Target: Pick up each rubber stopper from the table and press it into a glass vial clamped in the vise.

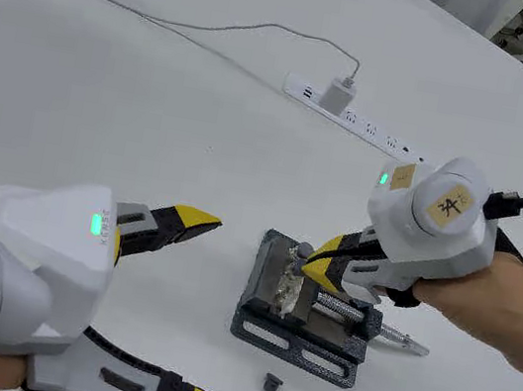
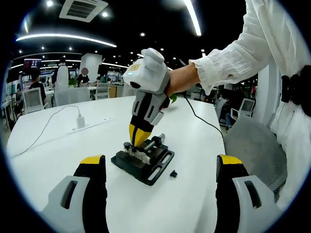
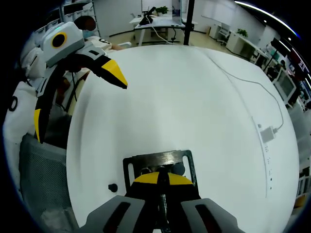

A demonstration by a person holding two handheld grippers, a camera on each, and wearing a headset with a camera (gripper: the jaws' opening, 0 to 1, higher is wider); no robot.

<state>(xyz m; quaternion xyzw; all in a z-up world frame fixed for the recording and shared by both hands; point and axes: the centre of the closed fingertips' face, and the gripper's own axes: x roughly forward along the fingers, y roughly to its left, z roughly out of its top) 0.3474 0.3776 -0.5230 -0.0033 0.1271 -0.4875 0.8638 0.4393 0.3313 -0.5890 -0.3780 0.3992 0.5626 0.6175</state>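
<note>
**Station Status: Right Gripper at the Vise, Left Gripper Standing Off**

1. Right gripper [image 1: 325,256]: held in a hand [image 1: 494,305] and tilted downward, with its yellow tips directly over the vise [image 1: 296,347]. In the right gripper view the two tips lie together with only a thin seam between them. Whether anything is pinched in that seam cannot be told.

2. Left gripper [image 1: 206,315]: low over the near left of the table [image 1: 105,109], with jaws spread wide and empty. It points toward the vise and is well apart from it.

3. Vise: black, standing flat on the white table. The glass vials [image 1: 288,288] are clamped in a row between its jaws. A grey seated stopper [image 1: 303,252] tops the far end of the row, just beside the right gripper's tips.

4. Loose rubber stopper [image 1: 272,383]: small and dark, lying on the table near the vise's near edge. It touches neither gripper.

5. Background items: a white power strip [image 1: 368,128] lies far back on the table with a charger [image 1: 338,96] plugged in. The charger's cable [image 1: 170,22] trails toward the far left
</note>
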